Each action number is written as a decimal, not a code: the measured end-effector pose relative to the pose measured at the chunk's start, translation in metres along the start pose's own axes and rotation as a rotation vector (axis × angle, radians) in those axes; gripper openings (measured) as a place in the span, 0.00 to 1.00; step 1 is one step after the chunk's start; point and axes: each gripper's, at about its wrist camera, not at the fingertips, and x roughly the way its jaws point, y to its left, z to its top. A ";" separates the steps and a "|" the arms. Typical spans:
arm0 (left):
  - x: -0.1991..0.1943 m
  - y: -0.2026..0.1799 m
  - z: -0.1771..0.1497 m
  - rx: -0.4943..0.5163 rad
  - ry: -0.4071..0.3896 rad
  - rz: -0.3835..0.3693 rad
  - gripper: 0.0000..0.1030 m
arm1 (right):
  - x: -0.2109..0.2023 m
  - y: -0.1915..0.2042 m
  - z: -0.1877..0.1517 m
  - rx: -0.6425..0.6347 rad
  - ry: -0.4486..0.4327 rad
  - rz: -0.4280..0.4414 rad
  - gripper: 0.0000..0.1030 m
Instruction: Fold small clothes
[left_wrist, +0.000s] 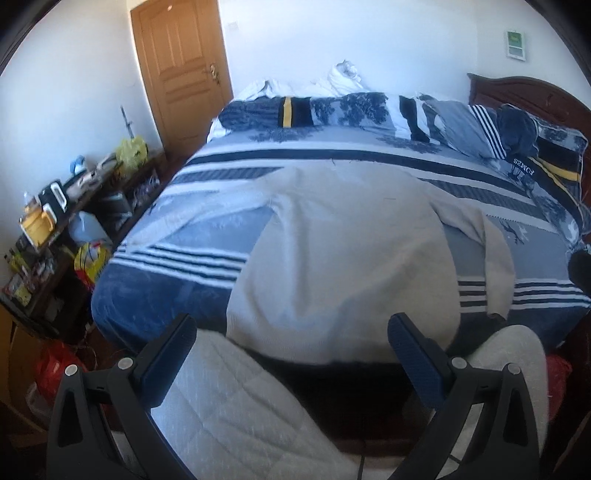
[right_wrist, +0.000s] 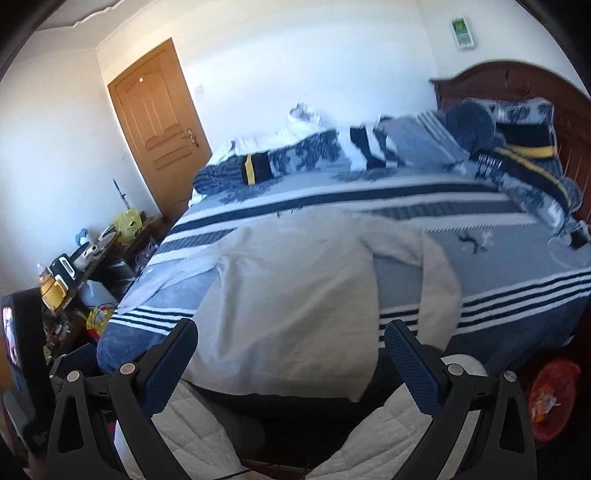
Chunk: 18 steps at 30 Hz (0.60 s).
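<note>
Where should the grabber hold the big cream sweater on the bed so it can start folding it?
Probably the sleeves. The sweater lies flat and spread on the bed, hem toward the person. The right sleeve bends down along the body, so the open right gripper could come from the near edge and pinch its cuff end. The left gripper, also open, could take the left sleeve.

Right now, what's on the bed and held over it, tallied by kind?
Cream sweater laid out flat: 1
Pillows at the headboard, grey striped and dark patterned: 2
Open tools, left tool and right tool: 2
Total: 5
</note>
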 end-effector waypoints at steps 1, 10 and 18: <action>0.005 -0.003 0.002 0.017 0.001 -0.001 1.00 | 0.008 -0.002 0.001 -0.004 0.009 -0.001 0.99; 0.050 -0.032 0.028 0.078 0.089 -0.125 1.00 | 0.059 -0.039 0.005 0.005 0.088 -0.078 0.99; 0.093 -0.056 0.034 0.115 0.174 -0.108 1.00 | 0.103 -0.076 0.016 0.020 0.152 -0.182 0.99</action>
